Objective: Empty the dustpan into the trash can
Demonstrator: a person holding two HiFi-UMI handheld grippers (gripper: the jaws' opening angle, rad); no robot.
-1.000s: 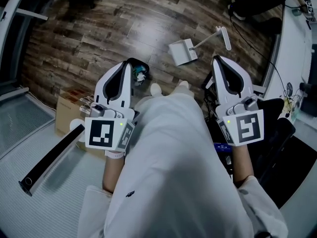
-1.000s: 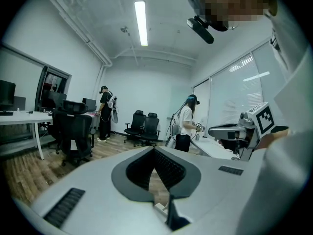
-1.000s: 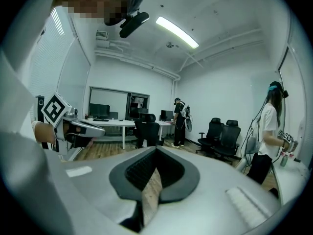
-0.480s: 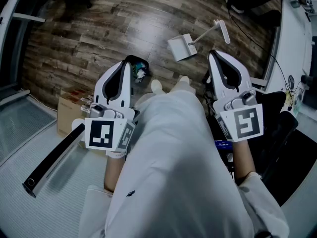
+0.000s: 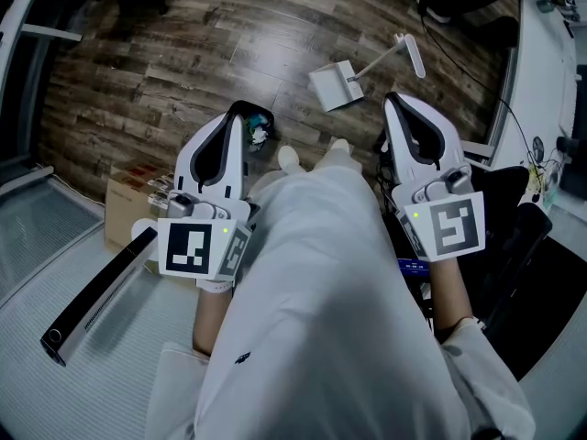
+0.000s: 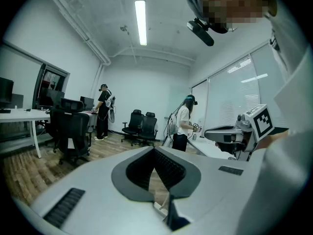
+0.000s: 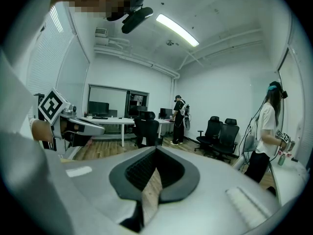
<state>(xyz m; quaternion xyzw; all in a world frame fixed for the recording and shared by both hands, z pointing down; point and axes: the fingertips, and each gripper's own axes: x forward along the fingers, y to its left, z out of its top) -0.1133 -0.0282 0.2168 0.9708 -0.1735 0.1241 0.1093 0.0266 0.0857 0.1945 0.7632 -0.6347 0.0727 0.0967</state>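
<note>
In the head view a white dustpan point(image 5: 337, 87) lies on the wood floor with its long white handle point(image 5: 396, 51) slanting up to the right. A small black trash can point(image 5: 256, 126) with crumpled rubbish in it stands on the floor, partly hidden behind the tip of my left gripper point(image 5: 236, 118). That gripper is shut and holds nothing. My right gripper point(image 5: 395, 104) hangs level at the right, just below the dustpan in the picture and apart from it, also shut and empty. Each gripper view shows only its own closed jaws against the room.
A cardboard box point(image 5: 125, 205) and a long black bar point(image 5: 96, 289) lie at the left. A white desk point(image 5: 548, 71) and cables point(image 5: 459, 71) line the right side. Two people point(image 6: 182, 126) and office chairs point(image 6: 142, 126) stand far across the room.
The head view has shifted slightly, so the dustpan sits a little higher in the picture. Both grippers have stayed in place and shut.
</note>
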